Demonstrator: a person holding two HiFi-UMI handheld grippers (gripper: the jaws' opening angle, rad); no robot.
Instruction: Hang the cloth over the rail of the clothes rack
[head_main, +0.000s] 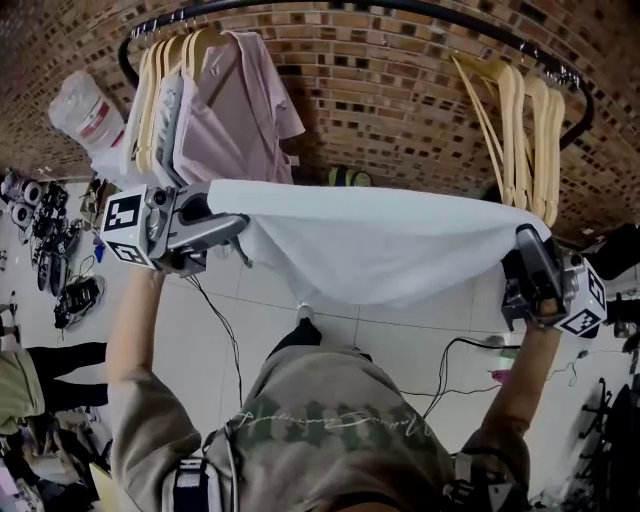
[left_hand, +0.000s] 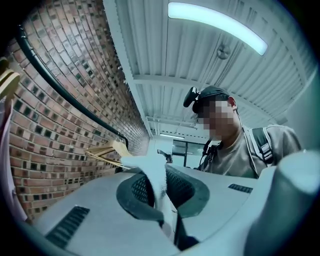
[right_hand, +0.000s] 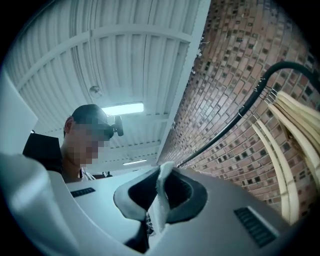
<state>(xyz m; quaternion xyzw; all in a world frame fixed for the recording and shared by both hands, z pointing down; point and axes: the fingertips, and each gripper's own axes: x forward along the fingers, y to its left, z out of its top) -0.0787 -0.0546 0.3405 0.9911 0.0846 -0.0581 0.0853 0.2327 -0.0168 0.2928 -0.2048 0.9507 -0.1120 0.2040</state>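
Observation:
A white cloth (head_main: 375, 240) is stretched flat between my two grippers, in front of the black curved rail (head_main: 340, 6) of the clothes rack and below it. My left gripper (head_main: 232, 228) is shut on the cloth's left corner. My right gripper (head_main: 528, 250) is shut on its right corner. In the left gripper view a fold of cloth (left_hand: 156, 181) is pinched between the dark pads, with the rail (left_hand: 65, 95) running along the brick wall. The right gripper view shows the same: cloth (right_hand: 161, 192) clamped between the pads, the rail (right_hand: 235, 120) above and to the right.
Wooden hangers and a pink shirt (head_main: 240, 110) hang at the rail's left end. More bare wooden hangers (head_main: 525, 125) hang at its right end. A brick wall (head_main: 400, 90) stands behind the rack. Cables (head_main: 225, 340) trail on the white tiled floor.

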